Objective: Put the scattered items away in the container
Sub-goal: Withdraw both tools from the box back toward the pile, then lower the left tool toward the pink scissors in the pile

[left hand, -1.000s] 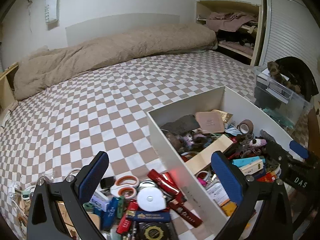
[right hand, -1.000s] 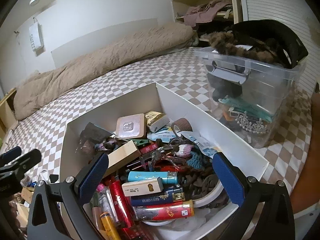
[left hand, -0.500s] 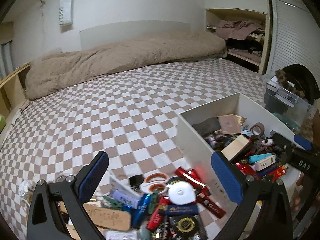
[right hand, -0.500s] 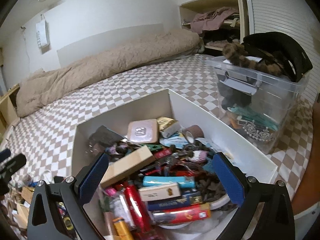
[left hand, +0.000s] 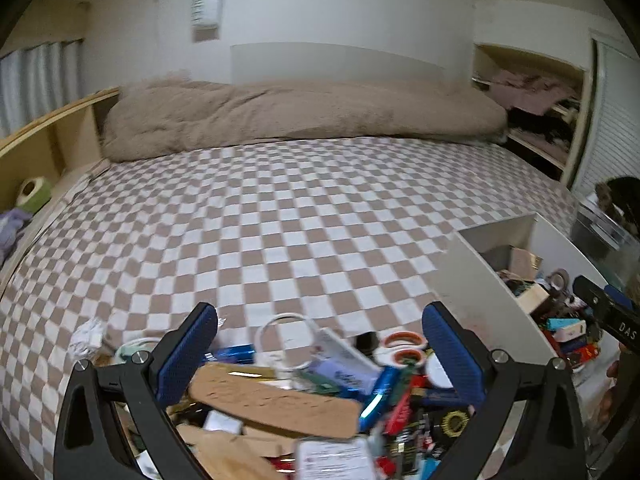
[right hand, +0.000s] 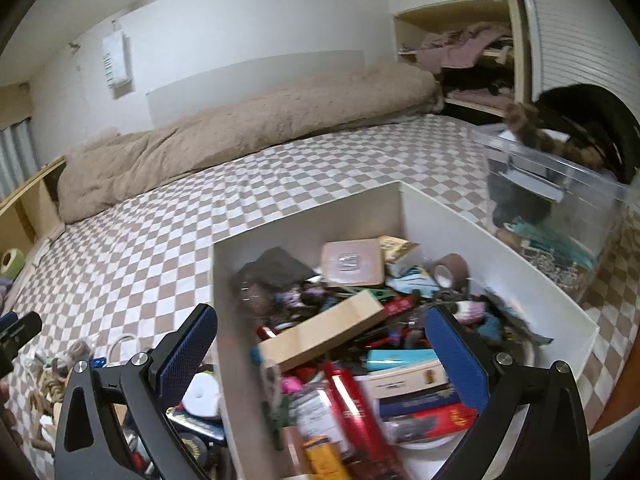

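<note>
Near your left gripper [left hand: 320, 354], fingers spread and empty, the pile [left hand: 304, 392] overlaps; you may drag neighbours. Right gripper [right hand: 320, 354], also spread, hovers over the crowded box [right hand: 520, 276].

We've got a checkered brown-and-white bedspread [left hand: 304, 216] covering the whole bed, with a beige fluffy duvet [left hand: 296, 114] bunched along the far wall. Off to the right there's an open closet shelf [right hand: 460, 48] stuffed with pinkish clothes, and a clear plastic bin [right hand: 560, 216] with a dark furry thing on top. Wooden shelf [left hand: 44, 136] on the left, green roll inside
</note>
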